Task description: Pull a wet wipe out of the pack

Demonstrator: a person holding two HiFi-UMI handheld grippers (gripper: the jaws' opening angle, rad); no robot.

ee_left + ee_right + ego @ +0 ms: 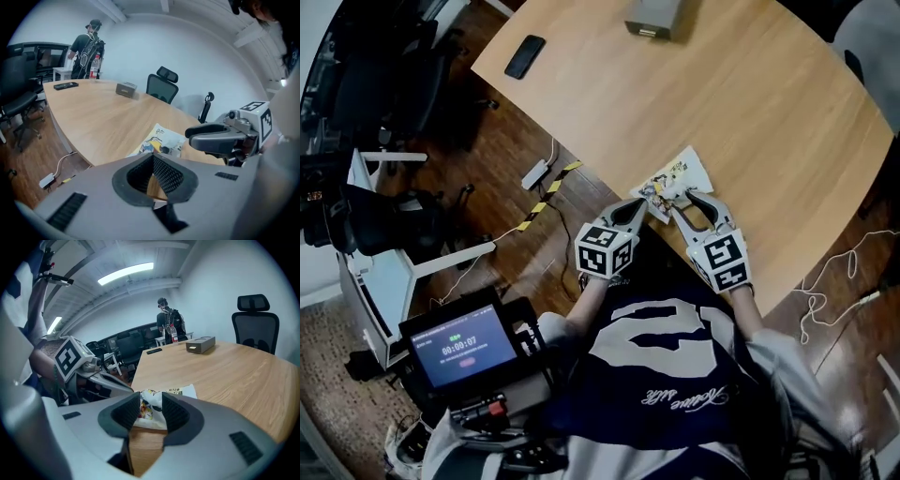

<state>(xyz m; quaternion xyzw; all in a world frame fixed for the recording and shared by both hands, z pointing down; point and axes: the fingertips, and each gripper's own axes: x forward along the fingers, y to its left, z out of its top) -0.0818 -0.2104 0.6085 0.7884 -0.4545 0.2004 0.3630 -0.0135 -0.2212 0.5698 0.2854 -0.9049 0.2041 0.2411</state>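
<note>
Holding your right gripper (150, 403) with its jaws wide apart, you line up the wet-wipe pack (677, 176) just ahead of the gap (nothing gripped yet), likely to pinch a wipe. Your left gripper (152, 158), jaws together and empty, hovers beside it, probably to pin the pack near the table (750, 112) edge.

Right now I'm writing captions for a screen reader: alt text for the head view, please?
Seen from above, a person's left tongs and right tongs point at a wet wipe pack lying at the near edge of a wooden table. A black phone and a grey box lie at the far side.
</note>
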